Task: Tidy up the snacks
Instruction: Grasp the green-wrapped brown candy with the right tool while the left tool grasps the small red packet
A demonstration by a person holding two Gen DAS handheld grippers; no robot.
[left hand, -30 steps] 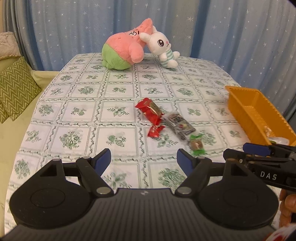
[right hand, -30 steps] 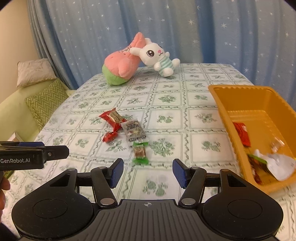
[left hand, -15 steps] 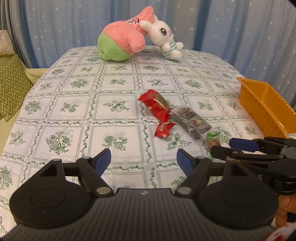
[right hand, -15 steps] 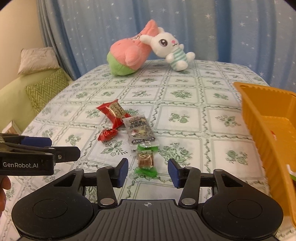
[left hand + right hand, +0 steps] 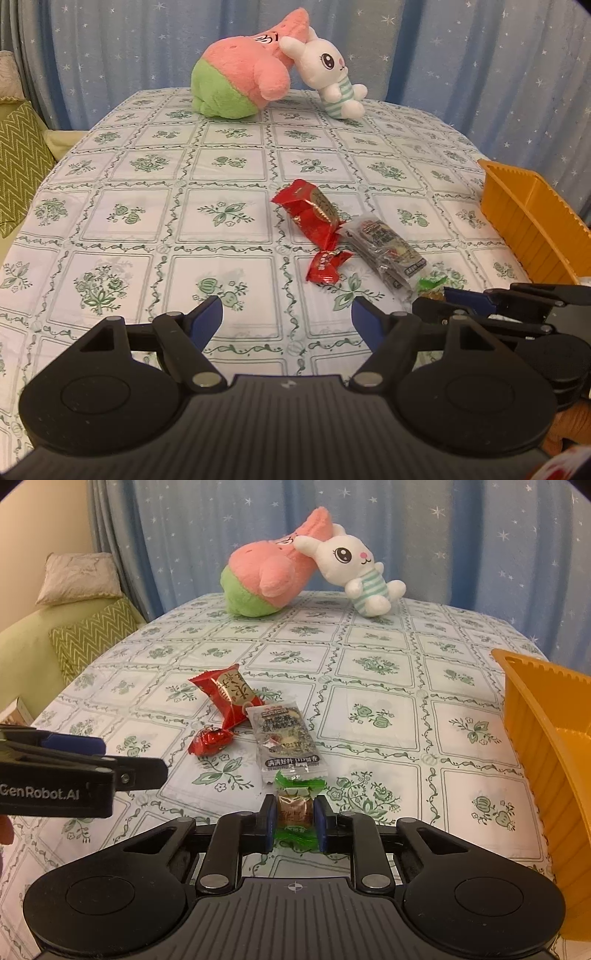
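Right tool [image 5: 294,823]: clenched on the green-wrapped candy [image 5: 295,806], a blue pad pressing each side of its brown middle, the candy lying on the desk [image 5: 369,686].
Left tool [image 5: 287,314]: released, its blue pads spread wide, hovering over bare cloth on the near side of the small red candy [image 5: 327,265].
Green-wrapped candy: just in front of the grey packet [image 5: 284,742], its far twisted end touching or nearly touching the packet's near edge; in the left wrist view only a green tip [image 5: 431,284] shows past the right tool's fingers [image 5: 465,297].
Grey packet: flat on the cloth, between the candy and the large red pouch [image 5: 231,696], whose near corner meets the packet's far corner.
Small red candy: just left of the grey packet, near the tail of the large red pouch.
Orange bin [image 5: 546,738]: well to the right of the grey packet, at the desk's right edge; I cannot see its contents from here.
Plush toys: a pink and green one [image 5: 269,579] and a white bunny [image 5: 354,568] leaning together at the far end, well beyond the grey packet.
Cushions: a zigzag-patterned one [image 5: 92,635] on the green sofa off the desk's left side.
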